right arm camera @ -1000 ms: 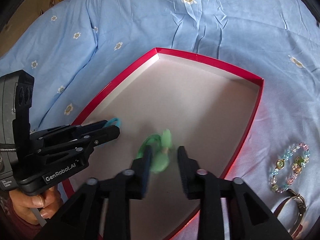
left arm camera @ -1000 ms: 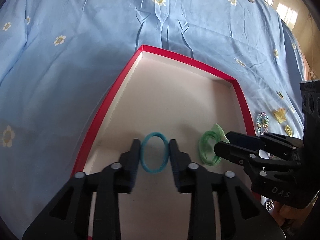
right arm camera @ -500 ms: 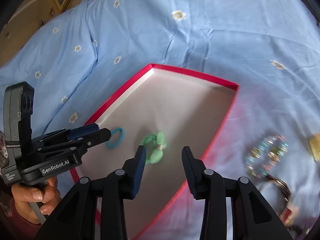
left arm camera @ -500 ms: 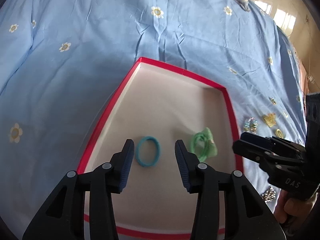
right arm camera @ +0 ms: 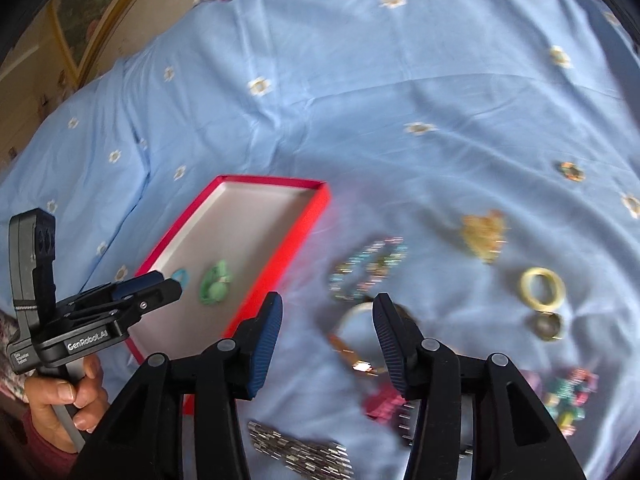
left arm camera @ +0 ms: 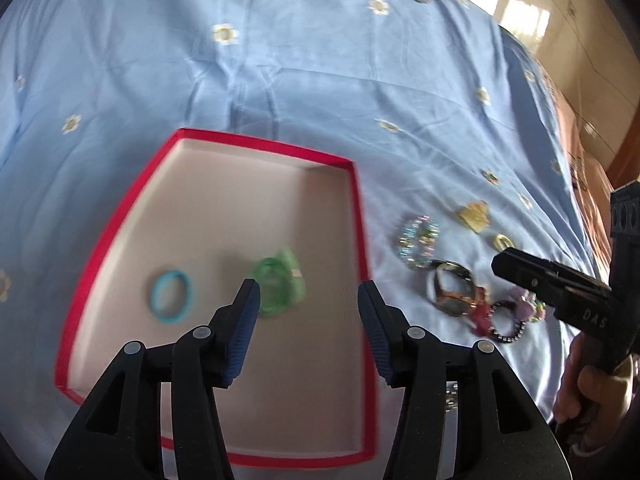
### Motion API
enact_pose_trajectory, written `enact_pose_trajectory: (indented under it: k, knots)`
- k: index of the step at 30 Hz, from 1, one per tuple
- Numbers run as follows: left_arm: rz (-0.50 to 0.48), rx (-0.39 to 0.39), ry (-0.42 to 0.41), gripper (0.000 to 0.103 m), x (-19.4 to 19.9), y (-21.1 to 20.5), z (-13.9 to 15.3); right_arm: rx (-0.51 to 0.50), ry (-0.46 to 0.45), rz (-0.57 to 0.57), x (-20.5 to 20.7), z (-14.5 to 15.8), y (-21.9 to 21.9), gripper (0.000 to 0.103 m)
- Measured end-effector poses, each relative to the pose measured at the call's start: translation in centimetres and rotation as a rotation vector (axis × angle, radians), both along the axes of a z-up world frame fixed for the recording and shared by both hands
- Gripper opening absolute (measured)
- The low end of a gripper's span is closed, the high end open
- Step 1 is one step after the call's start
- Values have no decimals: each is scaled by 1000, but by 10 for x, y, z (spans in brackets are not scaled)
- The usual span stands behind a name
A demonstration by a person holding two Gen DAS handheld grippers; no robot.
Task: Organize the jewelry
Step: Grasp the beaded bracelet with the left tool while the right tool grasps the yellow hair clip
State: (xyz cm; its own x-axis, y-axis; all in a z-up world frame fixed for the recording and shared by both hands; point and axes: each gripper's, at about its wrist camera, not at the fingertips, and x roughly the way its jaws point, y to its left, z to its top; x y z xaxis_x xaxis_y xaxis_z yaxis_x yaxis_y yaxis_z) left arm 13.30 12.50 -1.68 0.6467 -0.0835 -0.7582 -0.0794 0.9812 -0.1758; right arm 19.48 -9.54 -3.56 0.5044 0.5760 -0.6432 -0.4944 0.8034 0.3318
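Blue ring (left arm camera: 171,297) flat in red box (left arm camera: 357,216), long axis fwd; left gripper (left arm camera: 308,304) agape.

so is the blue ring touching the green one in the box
Apart. The left wrist view shows bare box floor between the blue ring and the green ring, both lying in the red box.

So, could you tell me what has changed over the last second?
Both grippers let go and pulled back: left gripper released the blue ring, right gripper the green piece, then swung out over the loose jewelry. Both pieces stay in the red box.
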Motion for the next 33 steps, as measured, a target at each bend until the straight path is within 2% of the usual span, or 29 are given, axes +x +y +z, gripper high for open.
enact_pose_trajectory:
  k: [8,21,33]
  knots:
    - [-62,7,10,50,10,-34,2,2,2,-69,0,-3,-41,49]
    - [-114,11,34,52,31,-58,-2,-11,8,-129,7,-12,-76,55]
    - [-228,35,83,52,97,-94,-10,-51,-19,-115,58,-15,-73,55]
